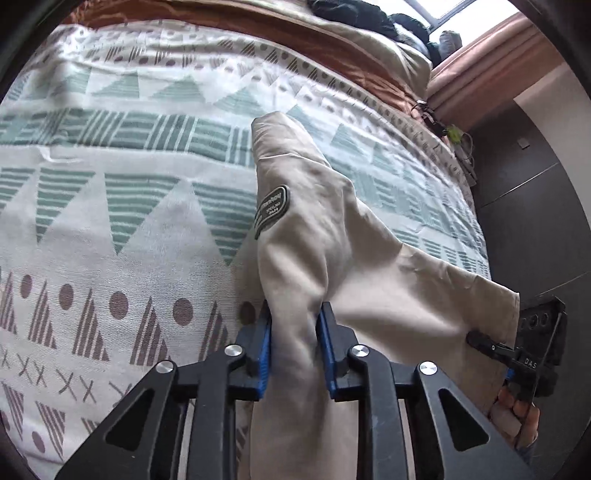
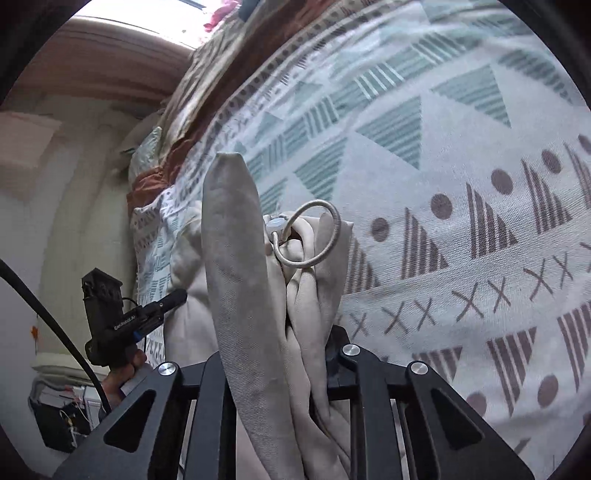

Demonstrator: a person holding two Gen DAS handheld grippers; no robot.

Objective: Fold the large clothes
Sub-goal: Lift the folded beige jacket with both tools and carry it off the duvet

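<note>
Beige garment [image 1: 325, 236]: large, pale khaki cloth, held up over the bed between two hand-held grippers; one fold stands up ahead of the left wrist camera, the rest spreads toward the right of that view. Dark oval patch [image 1: 272, 211] with pale lettering sewn on the raised fold; lettering too small to read.

Left gripper [image 1: 295, 332]: black frame, blue pads; jaws narrowed onto a gathered bunch of the beige garment, pads pressing the cloth on both sides. Also seen from the right wrist view at lower left [image 2: 173, 297], gripped by a hand [image 2: 122, 373], its tip at the garment's edge.

Right gripper [image 2: 280, 343]: jaws closed down on thick bunched folds of the same garment; fingertips mostly buried in cloth. Seen from the left wrist view at far right [image 1: 480, 338], tip against the garment's edge, a hand [image 1: 515, 413] below it.

Drawcord loop [image 2: 314, 236]: grey cord curling out of the folds, beside a pale round toggle [image 2: 275, 223].

Bedspread [image 1: 110, 206]: white with green triangles and stripes, brown dots, triangles and crosses; lies under the garment.

Rust-brown blanket [image 1: 229, 18]: along the far edge of the bed.

Dark clothing pile [image 1: 354, 14]: far end, near the window
</note>
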